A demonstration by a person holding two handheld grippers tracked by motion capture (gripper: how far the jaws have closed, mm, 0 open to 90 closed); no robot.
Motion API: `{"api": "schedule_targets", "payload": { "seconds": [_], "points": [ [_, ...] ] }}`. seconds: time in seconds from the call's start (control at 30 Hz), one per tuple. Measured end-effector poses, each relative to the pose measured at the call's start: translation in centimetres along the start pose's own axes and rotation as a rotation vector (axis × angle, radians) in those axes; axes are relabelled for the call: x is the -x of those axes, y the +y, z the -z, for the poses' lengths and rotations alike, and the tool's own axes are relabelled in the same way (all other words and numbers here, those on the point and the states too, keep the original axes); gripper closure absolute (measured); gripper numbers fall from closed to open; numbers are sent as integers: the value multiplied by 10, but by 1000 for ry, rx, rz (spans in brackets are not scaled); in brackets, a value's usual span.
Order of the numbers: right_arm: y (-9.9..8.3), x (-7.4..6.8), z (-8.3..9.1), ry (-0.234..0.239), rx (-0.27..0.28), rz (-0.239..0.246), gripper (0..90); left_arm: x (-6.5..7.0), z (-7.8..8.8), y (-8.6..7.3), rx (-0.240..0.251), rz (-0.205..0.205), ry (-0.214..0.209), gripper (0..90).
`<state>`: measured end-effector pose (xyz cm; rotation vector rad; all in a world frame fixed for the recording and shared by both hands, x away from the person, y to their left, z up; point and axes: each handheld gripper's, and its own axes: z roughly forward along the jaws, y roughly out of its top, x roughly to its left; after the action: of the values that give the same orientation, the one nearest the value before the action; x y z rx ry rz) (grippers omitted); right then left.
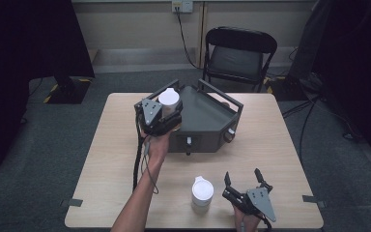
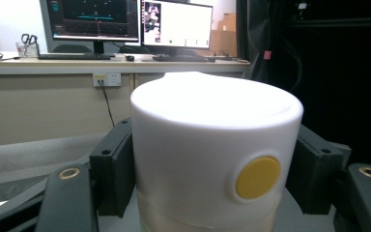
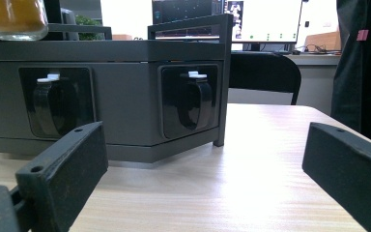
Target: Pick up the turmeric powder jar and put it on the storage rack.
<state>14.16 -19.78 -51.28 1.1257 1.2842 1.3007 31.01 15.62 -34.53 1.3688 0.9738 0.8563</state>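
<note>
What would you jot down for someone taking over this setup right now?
Left tool: shut on a white cup, held over the left edge of the grey tray, not yet set down.
Right tool: open, holding nothing, low over the table near its front edge, pointing at the tray.
Second white cup stands on the table just left of the right tool, untouched.
Probably left: place the held cup on the tray, then fetch the second.

Grey box on table, left gripper holding white cup at its left edge, second cup and splayed right gripper in front.
</note>
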Motion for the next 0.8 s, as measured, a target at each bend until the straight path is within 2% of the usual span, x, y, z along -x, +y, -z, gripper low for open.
{"api": "schedule_targets", "payload": {
  "seconds": [0.37, 0.8],
  "points": [
    [0, 0, 0, 1, 0, 0, 11, -4, -18, -1, -35, 8, 27, 304],
    [0, 0, 0, 1, 0, 0, 10, -2, -22, -5, -57, 3, 28, 304]
  ]
}}
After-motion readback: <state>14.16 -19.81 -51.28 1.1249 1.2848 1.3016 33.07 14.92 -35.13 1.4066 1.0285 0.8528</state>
